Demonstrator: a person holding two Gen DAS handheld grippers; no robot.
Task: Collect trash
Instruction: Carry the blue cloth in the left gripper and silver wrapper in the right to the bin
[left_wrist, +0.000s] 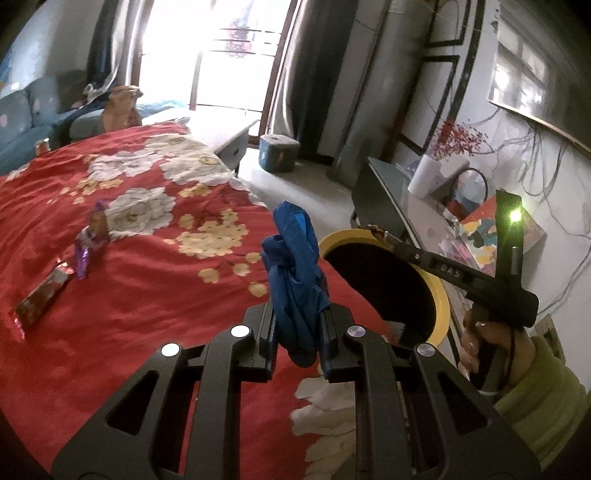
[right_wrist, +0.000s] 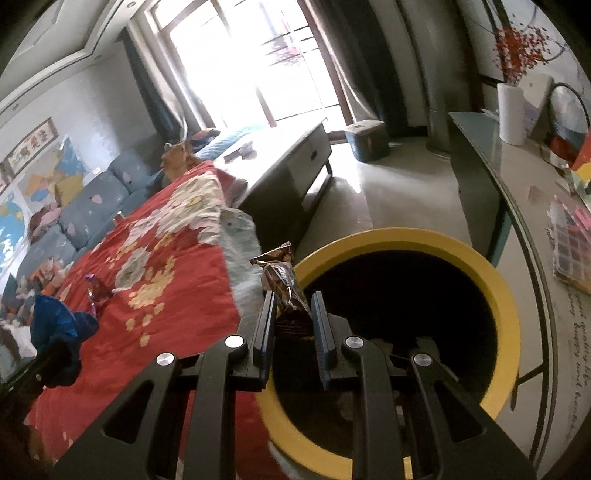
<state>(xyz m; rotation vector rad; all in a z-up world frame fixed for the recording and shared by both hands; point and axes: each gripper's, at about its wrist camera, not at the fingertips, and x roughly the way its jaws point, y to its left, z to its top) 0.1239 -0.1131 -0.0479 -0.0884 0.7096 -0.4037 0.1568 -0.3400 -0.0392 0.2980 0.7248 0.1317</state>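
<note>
My left gripper (left_wrist: 297, 317) is shut on a crumpled blue plastic bag (left_wrist: 293, 273), held above the red flowered cloth near its right edge. My right gripper (right_wrist: 293, 321) is shut on a brown snack wrapper (right_wrist: 284, 284) over the rim of the yellow bin (right_wrist: 502, 288), whose inside is dark with some scraps at the bottom. In the left wrist view that bin (left_wrist: 441, 306) stands just right of the cloth, with the right gripper (left_wrist: 380, 232) reaching over it. In the right wrist view the blue bag (right_wrist: 55, 325) shows at far left.
On the red cloth (left_wrist: 129, 295) lie a purple wrapper (left_wrist: 83, 254), a small purple packet (left_wrist: 99, 219) and a red packet (left_wrist: 42, 293). A grey cabinet (right_wrist: 480, 184) with a paper roll (right_wrist: 511, 114) stands right of the bin. A blue box (left_wrist: 277, 153) sits on the floor beyond.
</note>
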